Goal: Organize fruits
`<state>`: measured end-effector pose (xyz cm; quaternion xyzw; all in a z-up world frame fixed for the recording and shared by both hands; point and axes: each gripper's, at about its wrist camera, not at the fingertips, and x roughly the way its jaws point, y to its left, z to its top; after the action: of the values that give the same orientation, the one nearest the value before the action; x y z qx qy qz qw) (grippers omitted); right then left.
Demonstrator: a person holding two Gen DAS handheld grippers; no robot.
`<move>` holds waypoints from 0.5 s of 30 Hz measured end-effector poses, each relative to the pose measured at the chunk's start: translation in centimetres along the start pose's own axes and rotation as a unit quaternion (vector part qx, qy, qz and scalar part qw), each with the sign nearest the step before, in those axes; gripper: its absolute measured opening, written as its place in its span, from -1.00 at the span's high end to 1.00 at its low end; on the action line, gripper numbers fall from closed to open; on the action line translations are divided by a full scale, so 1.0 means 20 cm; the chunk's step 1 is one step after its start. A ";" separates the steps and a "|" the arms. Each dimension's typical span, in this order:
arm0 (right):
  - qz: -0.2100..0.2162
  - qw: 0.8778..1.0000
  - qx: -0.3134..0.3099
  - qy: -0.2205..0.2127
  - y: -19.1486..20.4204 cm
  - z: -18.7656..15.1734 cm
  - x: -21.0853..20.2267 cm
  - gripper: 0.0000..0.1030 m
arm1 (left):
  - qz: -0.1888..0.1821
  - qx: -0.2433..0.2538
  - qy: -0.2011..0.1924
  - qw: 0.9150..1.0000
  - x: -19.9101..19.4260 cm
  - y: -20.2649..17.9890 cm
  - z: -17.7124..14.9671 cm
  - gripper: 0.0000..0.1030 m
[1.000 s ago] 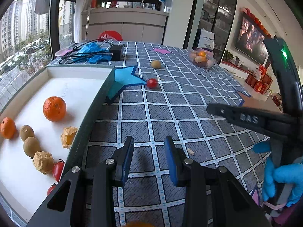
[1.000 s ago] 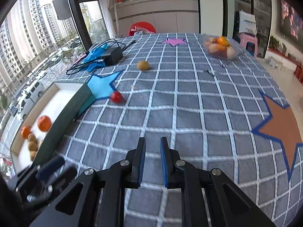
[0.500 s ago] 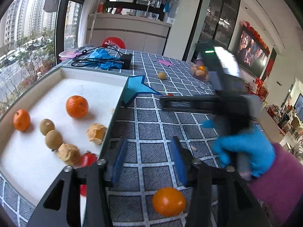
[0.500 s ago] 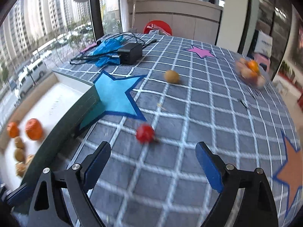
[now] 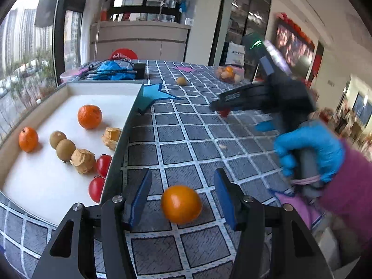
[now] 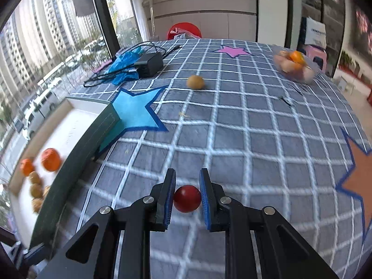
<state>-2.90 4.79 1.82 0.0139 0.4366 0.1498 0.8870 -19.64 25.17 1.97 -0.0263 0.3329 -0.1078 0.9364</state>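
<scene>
Fruits are being gathered: a tomato [image 6: 187,198] is squeezed by the right gripper [image 6: 187,194], an orange [image 5: 181,204] sits untouched inside the wide-open left gripper [image 5: 181,196], and the tray [image 5: 121,139] must be reached next.

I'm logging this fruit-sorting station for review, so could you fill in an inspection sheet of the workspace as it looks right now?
Surface: table under a grey checked cloth with star patches.
Job's things: white tray holding oranges, brown fruits and tomatoes; loose orange; red tomato; brown fruit further back; fruit bowl at the far edge.
Clutter: blue plastic bag.
Grippers: left gripper open, straddling the orange; right gripper closed in around the tomato, contact unclear.
Cables: black power adapter with tangled cord.
Surroundings: windows onto high-rises, kitchen counter behind.
</scene>
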 end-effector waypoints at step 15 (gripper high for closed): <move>-0.004 0.998 0.040 -0.041 -0.21 -0.37 -0.29 0.57 | 0.057 0.032 0.031 0.997 0.07 -0.11 -0.05 -0.10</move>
<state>-10.96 -1.62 0.98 0.0535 0.4058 0.1282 0.9033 -19.61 22.66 0.63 0.0258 0.3594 -0.0657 0.9305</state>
